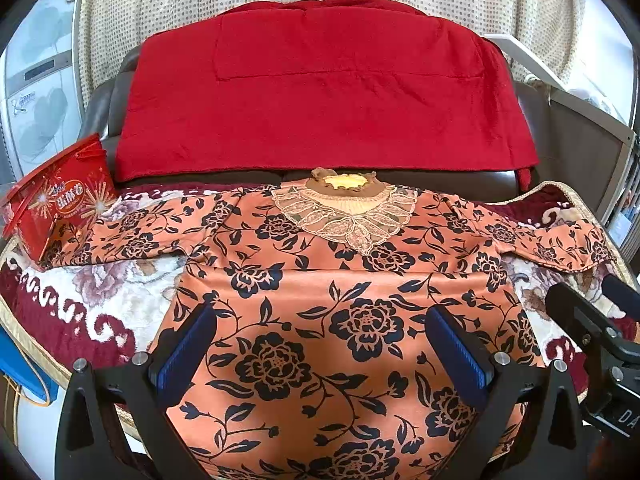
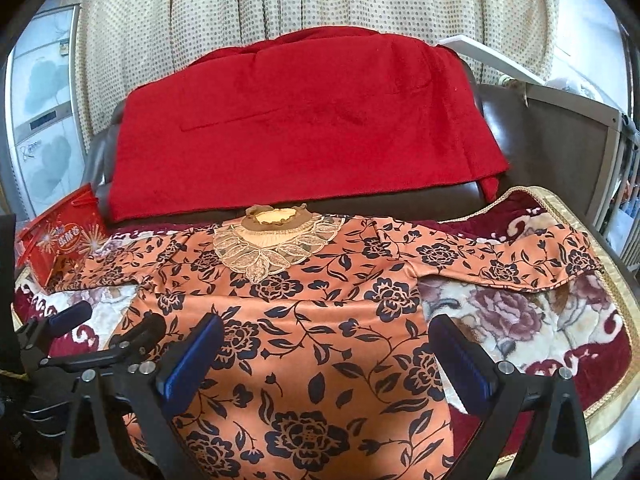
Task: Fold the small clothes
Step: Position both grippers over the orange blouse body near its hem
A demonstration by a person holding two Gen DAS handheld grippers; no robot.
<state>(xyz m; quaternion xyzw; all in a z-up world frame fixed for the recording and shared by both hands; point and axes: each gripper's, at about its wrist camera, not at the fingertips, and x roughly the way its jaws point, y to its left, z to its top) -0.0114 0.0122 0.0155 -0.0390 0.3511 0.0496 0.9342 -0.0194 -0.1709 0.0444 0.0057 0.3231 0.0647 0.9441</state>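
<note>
Orange flowered top (image 1: 320, 300) is lying flat, sleeves spread out; nothing is being folded yet. Left gripper (image 1: 320, 344) and right gripper (image 2: 326, 360) are being held wide open, empty.

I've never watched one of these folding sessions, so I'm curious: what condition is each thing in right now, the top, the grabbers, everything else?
Floral top: spread flat, face up, sleeves out to both sides, not yet folded.
Lace collar: lying flat at the neckline.
Left gripper: open, empty, over the top's lower part.
Right gripper: open, empty, over the top's lower right part.
Red blanket: draped over the sofa back.
Red box: tilted beside the left sleeve; cannot tell if closed.
</note>
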